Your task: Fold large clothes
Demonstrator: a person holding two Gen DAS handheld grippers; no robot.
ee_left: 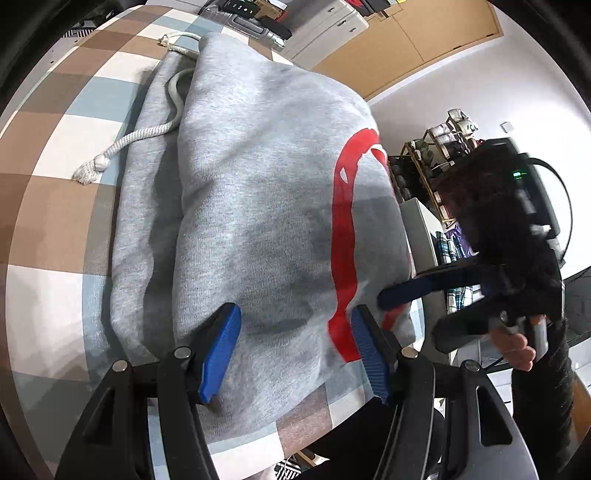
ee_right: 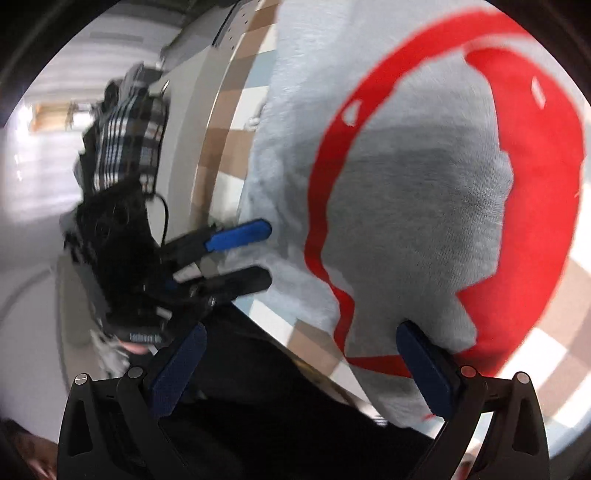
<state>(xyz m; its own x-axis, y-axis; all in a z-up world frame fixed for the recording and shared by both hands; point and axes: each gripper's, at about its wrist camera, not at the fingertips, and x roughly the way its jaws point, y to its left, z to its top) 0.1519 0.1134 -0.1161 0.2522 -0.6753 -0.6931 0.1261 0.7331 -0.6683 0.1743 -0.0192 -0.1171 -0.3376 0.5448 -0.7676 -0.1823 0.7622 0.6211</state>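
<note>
A grey hoodie (ee_left: 258, 206) with a red print (ee_right: 535, 184) lies folded in a thick bundle on the checkered table (ee_left: 55, 166). Its white drawstring (ee_left: 147, 133) trails off to the far left. My left gripper (ee_left: 295, 314) is open, its blue fingers (ee_left: 221, 347) spread over the hoodie's near edge. In the left wrist view, my right gripper (ee_left: 410, 314) comes in from the right, one fingertip at the hoodie's right edge. In its own view the right gripper (ee_right: 303, 332) is open wide, straddling the hoodie's near corner. The left gripper (ee_right: 267, 253) shows at that view's left.
The table edge (ee_right: 207, 155) runs close by the hoodie. Beyond it lie plaid clothes (ee_right: 125, 136). A shoe rack (ee_left: 443, 147), a grey suitcase (ee_left: 251, 22) and wooden panels (ee_left: 424, 37) stand further off. A hand (ee_left: 513, 347) holds the right gripper's handle.
</note>
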